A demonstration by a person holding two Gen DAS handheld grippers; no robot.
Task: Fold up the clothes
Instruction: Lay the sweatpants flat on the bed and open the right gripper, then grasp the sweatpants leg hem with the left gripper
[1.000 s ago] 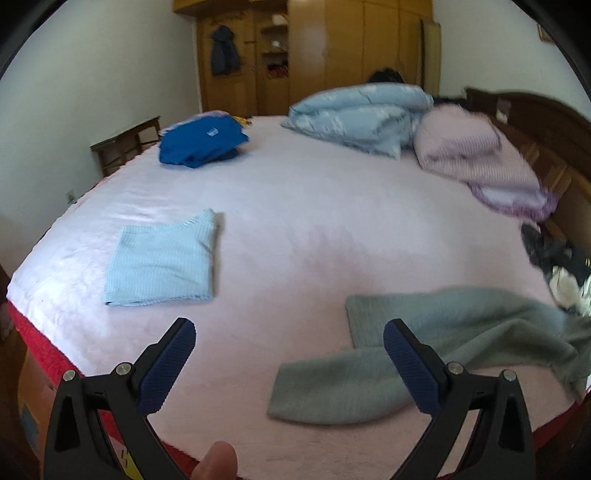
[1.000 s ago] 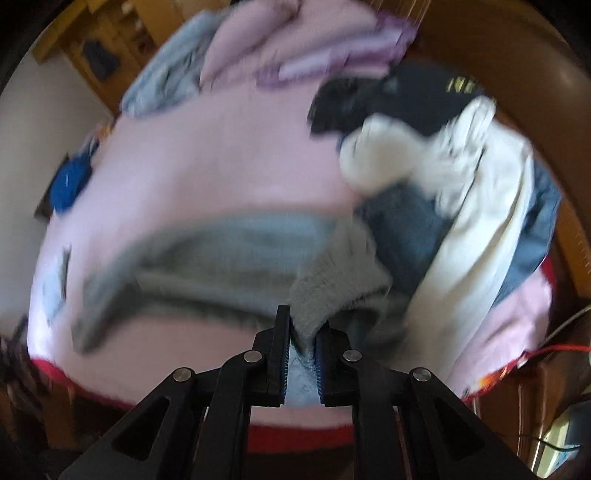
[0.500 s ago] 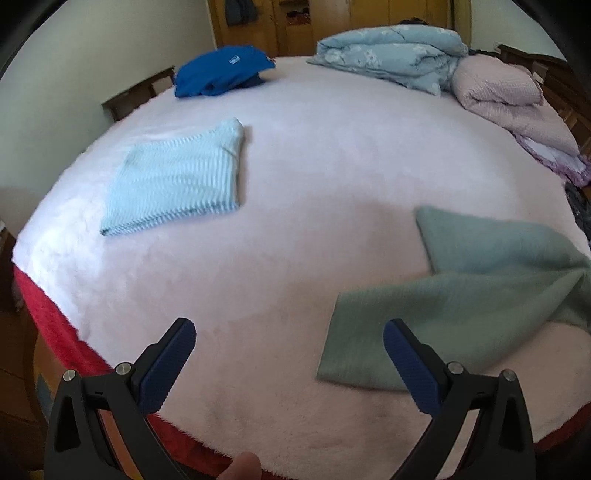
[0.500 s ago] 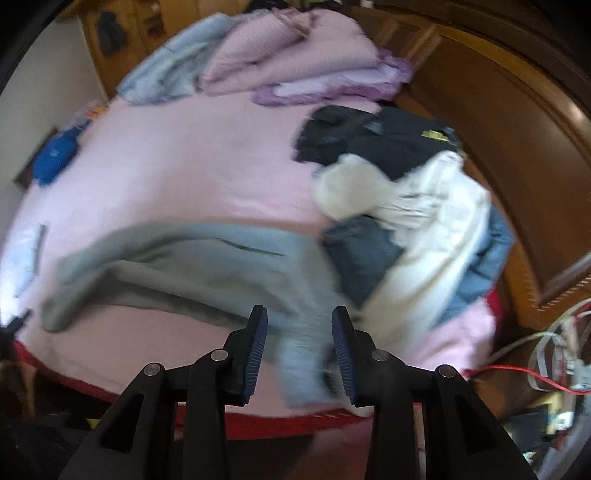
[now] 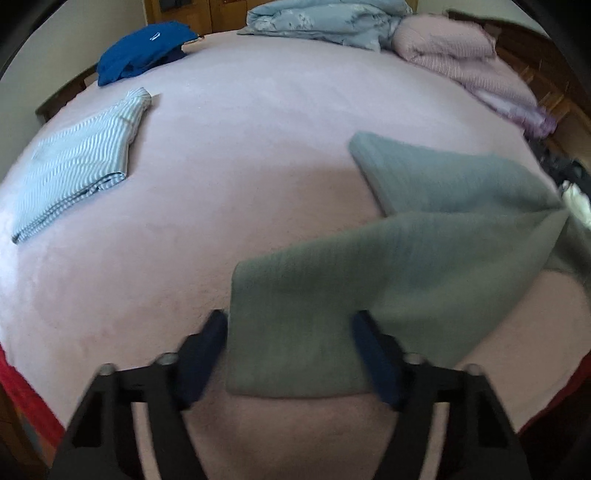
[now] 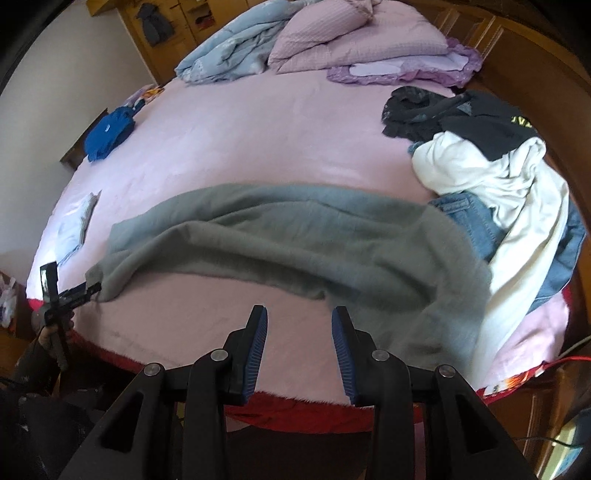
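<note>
The grey-green sweater (image 6: 288, 236) lies spread across the near half of the bed (image 6: 258, 129), its body stretched along the front edge and one end bunched against the pile of unfolded clothes (image 6: 498, 177) at the bed's right side. That pile holds a white garment, blue denim and a dark top.

The left gripper (image 5: 288, 354) sits low over the sweater's left end, jaws apart, with the cloth's edge lying between them; the motion blur hides whether the blue pads touch the fabric. In the right wrist view this gripper (image 6: 83, 290) shows small at the sweater's left tip, held by a hand in a dark sleeve beyond the bed's front edge.

The right gripper (image 6: 299, 350) hovers above the bare sheet just in front of the sweater, jaws apart and holding nothing.

Left of the sweater lies a folded light-blue striped garment (image 5: 77, 158). Further back on that side is a royal-blue garment (image 5: 144, 48). At the head of the bed sit a pale-blue duvet (image 5: 325, 18) and a pink quilt (image 5: 454, 48).
</note>
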